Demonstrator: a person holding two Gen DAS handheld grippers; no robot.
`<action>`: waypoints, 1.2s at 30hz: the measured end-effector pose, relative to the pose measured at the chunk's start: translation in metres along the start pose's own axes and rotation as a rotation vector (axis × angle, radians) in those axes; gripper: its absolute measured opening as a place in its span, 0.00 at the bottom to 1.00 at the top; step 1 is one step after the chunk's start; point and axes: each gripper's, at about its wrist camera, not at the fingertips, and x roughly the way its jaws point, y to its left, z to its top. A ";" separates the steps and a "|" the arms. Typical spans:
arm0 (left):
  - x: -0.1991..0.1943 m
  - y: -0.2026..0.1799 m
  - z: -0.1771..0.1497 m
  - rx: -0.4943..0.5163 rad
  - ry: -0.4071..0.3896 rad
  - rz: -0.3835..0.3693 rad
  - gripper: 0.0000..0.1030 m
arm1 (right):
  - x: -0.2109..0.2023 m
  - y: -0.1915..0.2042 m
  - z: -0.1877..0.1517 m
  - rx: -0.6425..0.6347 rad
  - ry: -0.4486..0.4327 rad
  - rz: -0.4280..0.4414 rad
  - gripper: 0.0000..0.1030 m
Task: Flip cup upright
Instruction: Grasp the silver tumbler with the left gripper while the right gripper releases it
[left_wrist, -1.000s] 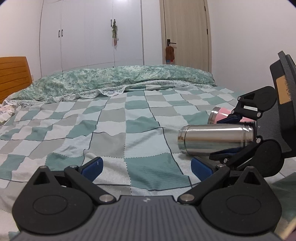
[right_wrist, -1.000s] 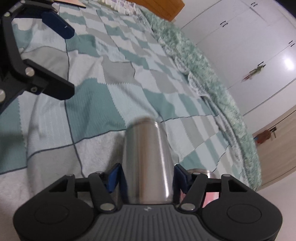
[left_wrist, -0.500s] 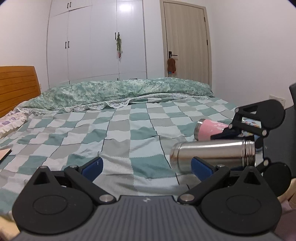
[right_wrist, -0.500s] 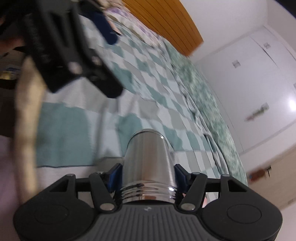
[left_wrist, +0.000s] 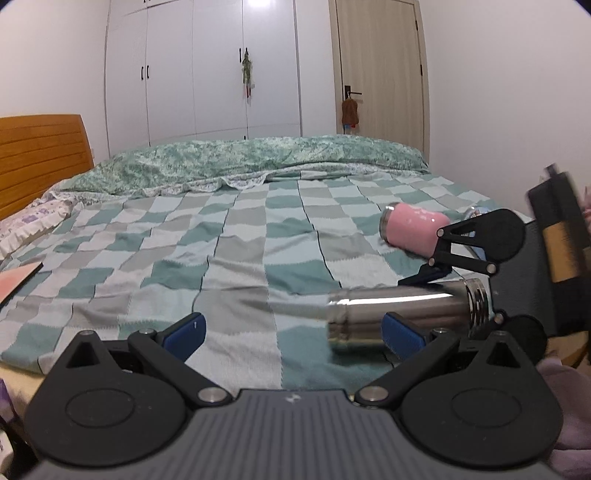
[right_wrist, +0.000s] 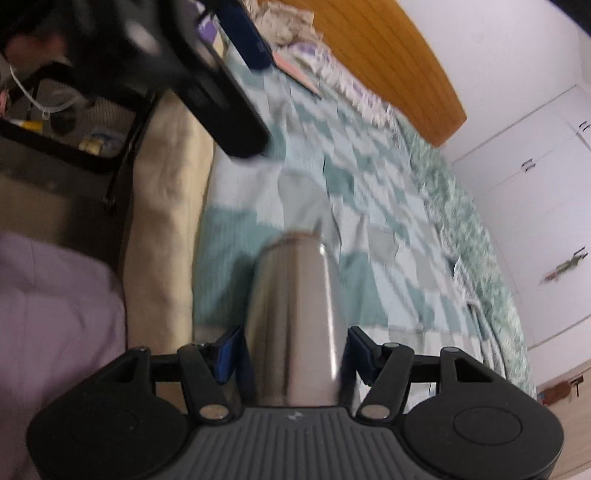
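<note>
My right gripper (right_wrist: 291, 349) is shut on a steel cup (right_wrist: 295, 317), gripping it near its threaded mouth end. In the left wrist view the steel cup (left_wrist: 402, 308) is held lying sideways above the bed's front right, with the right gripper (left_wrist: 476, 291) around its right end. A pink cup (left_wrist: 413, 229) lies on its side on the checked bedspread (left_wrist: 258, 251) behind it. My left gripper (left_wrist: 291, 332) is open and empty, low over the bed's front edge, left of the steel cup.
A folded green quilt (left_wrist: 258, 158) lies across the far end of the bed. A wooden headboard (left_wrist: 40, 155) is at the left, with a pink book (left_wrist: 18, 277) near it. A black crate (right_wrist: 74, 122) stands beside the bed. White wardrobes and a door are behind.
The right gripper has lifted the steel cup off the bedspread and drawn it back toward the bed's front edge. The left gripper has pulled back and risen; it stays open.
</note>
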 end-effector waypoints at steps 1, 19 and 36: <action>0.000 -0.001 -0.001 -0.001 0.005 -0.002 1.00 | 0.005 0.000 -0.005 -0.019 0.026 -0.002 0.59; 0.019 -0.038 0.000 0.191 0.070 -0.042 1.00 | -0.049 -0.026 -0.054 0.402 -0.095 -0.083 1.00; 0.105 -0.087 0.021 0.667 0.165 -0.292 1.00 | -0.084 -0.026 -0.122 0.949 -0.107 -0.210 1.00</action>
